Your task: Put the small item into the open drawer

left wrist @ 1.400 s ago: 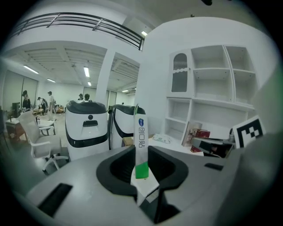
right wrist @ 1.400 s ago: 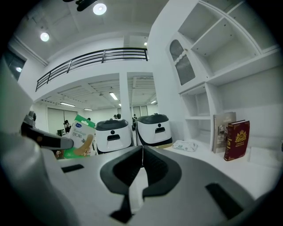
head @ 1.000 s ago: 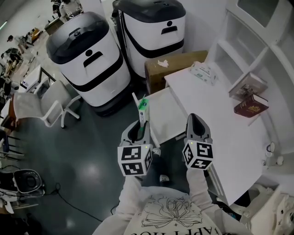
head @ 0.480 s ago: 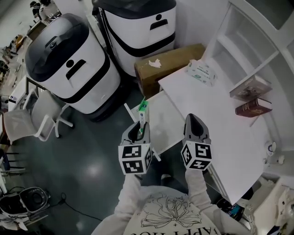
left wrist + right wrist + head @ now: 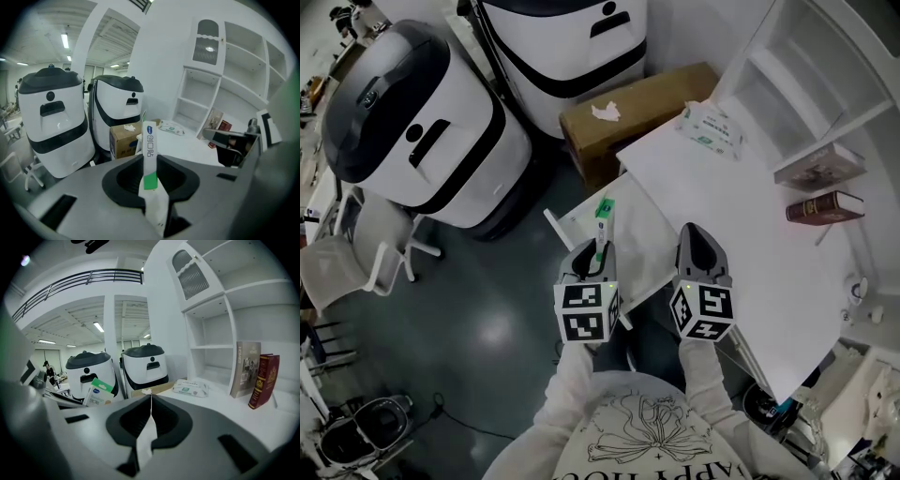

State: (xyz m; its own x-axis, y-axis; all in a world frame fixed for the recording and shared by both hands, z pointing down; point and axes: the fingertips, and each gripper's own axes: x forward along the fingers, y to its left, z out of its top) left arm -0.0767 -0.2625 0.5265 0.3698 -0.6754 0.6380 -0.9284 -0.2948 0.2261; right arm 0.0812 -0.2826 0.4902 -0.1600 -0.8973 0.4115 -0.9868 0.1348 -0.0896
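The small item is a slim white packet with a green band. It stands upright between the pads of my left gripper, which is shut on it. In the left gripper view the packet rises out of the closed jaws. The packet hangs over the left part of the open white drawer, which is pulled out from the desk. My right gripper is shut with nothing in it, just right of the drawer above the desk edge. The right gripper view shows the packet at the left.
The white desk carries a wipes pack and two books by the shelving. A cardboard box and two large white machines stand beyond the drawer. A white chair is at the left.
The head view has swung, so the room has slid left and up. My left gripper has drifted slightly right with the packet still held. The right gripper has kept its place.
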